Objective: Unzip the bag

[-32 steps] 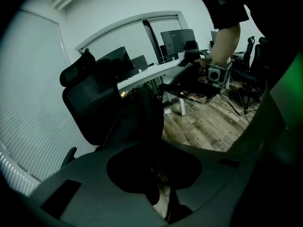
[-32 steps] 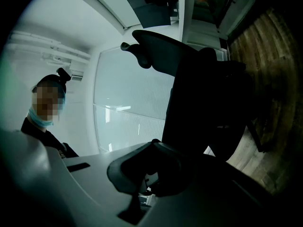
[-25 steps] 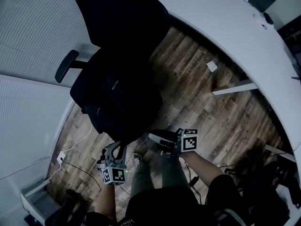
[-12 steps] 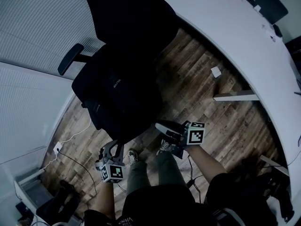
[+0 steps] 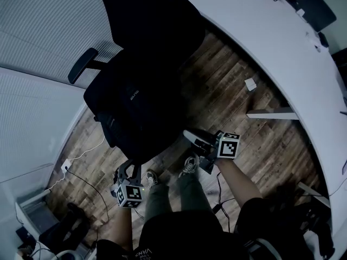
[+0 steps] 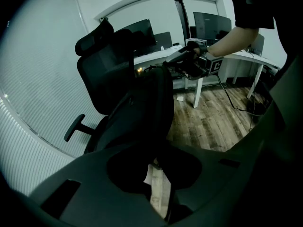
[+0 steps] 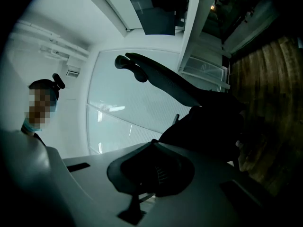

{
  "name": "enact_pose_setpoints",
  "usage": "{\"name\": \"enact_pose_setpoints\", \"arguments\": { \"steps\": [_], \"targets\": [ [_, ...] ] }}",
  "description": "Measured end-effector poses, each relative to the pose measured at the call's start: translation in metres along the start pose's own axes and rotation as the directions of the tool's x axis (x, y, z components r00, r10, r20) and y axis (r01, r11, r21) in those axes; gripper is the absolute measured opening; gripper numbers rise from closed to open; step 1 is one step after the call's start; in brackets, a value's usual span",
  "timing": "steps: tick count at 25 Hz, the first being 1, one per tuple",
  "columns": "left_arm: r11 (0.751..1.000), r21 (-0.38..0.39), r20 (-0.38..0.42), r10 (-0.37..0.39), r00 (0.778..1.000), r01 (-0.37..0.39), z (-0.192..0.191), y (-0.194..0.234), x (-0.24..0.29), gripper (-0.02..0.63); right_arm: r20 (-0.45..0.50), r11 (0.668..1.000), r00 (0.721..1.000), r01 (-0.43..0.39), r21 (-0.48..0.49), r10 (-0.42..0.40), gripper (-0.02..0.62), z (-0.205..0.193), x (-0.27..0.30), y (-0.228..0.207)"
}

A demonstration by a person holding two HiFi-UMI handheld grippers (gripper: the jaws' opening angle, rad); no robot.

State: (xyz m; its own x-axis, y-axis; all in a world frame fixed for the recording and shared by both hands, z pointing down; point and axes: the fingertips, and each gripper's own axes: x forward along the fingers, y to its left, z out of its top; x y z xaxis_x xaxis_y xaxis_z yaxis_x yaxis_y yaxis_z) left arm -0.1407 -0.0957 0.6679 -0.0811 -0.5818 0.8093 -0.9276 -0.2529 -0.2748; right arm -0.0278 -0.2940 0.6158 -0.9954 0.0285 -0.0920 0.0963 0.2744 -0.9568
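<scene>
- Black fabric bag (image 5: 135, 99): where does it sit?
- On the seat of the black office chair (image 5: 81, 72), leaning towards the chair's backrest, with its lower edge at the front of the seat.
- And the grippers?
- The left gripper (image 5: 130, 173) is at the chair's front edge. Its jaws are narrowly apart, and they look clamped on a fold of the bag. The right gripper (image 5: 190, 136) is at the side of the seat by the bag. Its jaws are pressed together on what seems to be a thin dark zip tab (image 7: 136, 198).
- How should the pull go?
- I'd hold the left grip firm so the fabric stays taut. Then I'd draw the tab along the line of the zip, not away from it, so it doesn't jam or slip out.
- Anything inside the bag?
- I can't tell. The bag is too dark to show an opening or any contents.
</scene>
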Motion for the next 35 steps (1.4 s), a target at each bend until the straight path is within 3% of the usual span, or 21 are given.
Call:
{"name": "enact_pose_setpoints", "arguments": {
  "steps": [15,23,28,33,35],
  "targets": [
    [0.998,-0.061,-0.072,-0.007,0.997,0.002,0.000,-0.002,0.007,0.072,0.030,0.998,0.997,0.069,0.006,-0.069,0.045,0.025,-0.003,-0.026],
    [0.998,-0.053,-0.052,-0.034,0.998,0.032,-0.005,-0.002,0.004,0.072,0.027,0.991,0.995,0.103,-0.091,-0.101,0.048,0.014,-0.001,-0.018],
    [0.998,-0.037,-0.023,-0.058,0.998,0.058,-0.008,-0.004,0.003,0.102,0.032,0.960,0.980,0.198,-0.197,-0.196,0.049,0.000,0.004,-0.015],
    [0.997,-0.030,0.012,-0.073,0.997,0.074,-0.010,-0.004,-0.003,0.113,0.091,0.933,0.952,0.304,-0.194,-0.291,0.056,-0.013,0.000,-0.014],
    [0.996,-0.021,0.025,-0.082,0.996,0.083,-0.011,-0.003,-0.004,0.117,0.124,0.920,0.936,0.347,-0.184,-0.328,0.143,-0.017,-0.003,-0.014]
  ]
}}
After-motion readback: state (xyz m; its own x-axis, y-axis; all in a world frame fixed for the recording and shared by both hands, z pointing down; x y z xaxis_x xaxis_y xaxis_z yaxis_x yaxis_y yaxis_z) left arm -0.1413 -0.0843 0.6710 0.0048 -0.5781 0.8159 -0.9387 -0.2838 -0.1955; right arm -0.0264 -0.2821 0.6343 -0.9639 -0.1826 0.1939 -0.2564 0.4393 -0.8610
